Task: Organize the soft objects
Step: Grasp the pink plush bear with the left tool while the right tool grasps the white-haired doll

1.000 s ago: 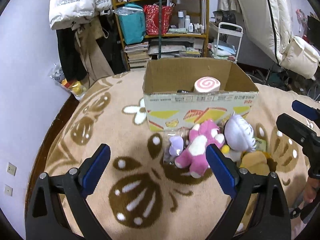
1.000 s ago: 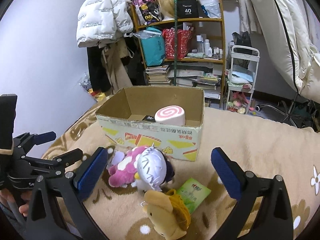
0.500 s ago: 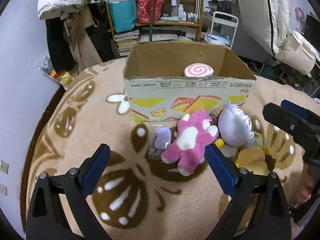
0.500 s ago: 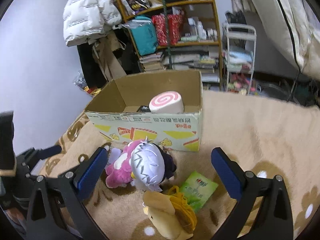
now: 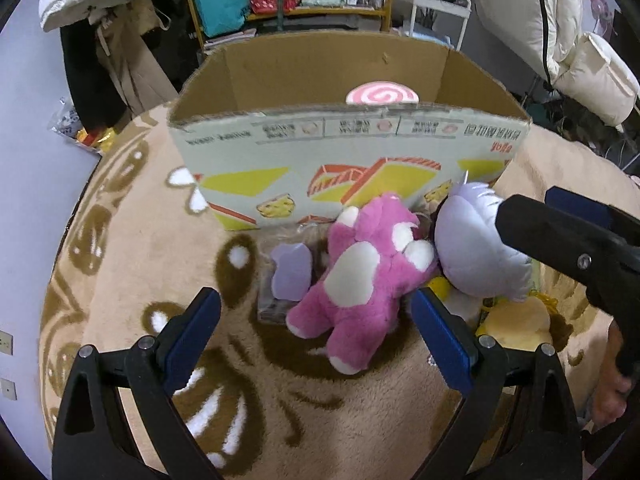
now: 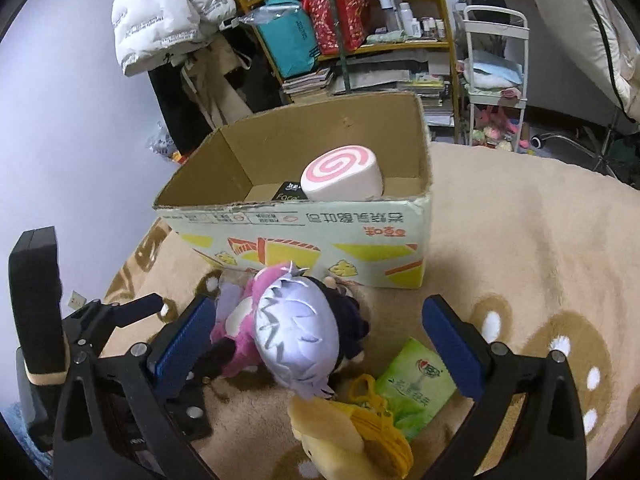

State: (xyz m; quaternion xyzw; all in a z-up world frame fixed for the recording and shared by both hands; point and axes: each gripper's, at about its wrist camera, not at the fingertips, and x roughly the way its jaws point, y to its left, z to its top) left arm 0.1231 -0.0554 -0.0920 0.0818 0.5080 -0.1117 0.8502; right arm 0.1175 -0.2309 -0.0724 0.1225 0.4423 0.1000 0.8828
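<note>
Step in hand, as judged: gripping the pink plush (image 5: 366, 276) for transfer into the cardboard box (image 5: 348, 168). The plush is lying on the patterned blanket (image 5: 132, 264), just in front of the box wall, touching the lilac-haired doll (image 5: 478, 248) on its right and a small bagged lilac item (image 5: 290, 272) on its left.

For a clean grip, the left tongs (image 5: 316, 332) should be closing across the plush's torso, not a limb, and staying clear of the bag and the doll so that only one item is lifting. The lift should be clearing the box rim.

The left tongs are standing fully released, straddling the plush's lower body and gripping nothing.

The right tongs (image 6: 318, 344) are likewise spread wide and empty, hanging over the doll and the yellow plush (image 6: 352, 432). A swirl cushion (image 6: 340, 178) is already sitting in the box.
</note>
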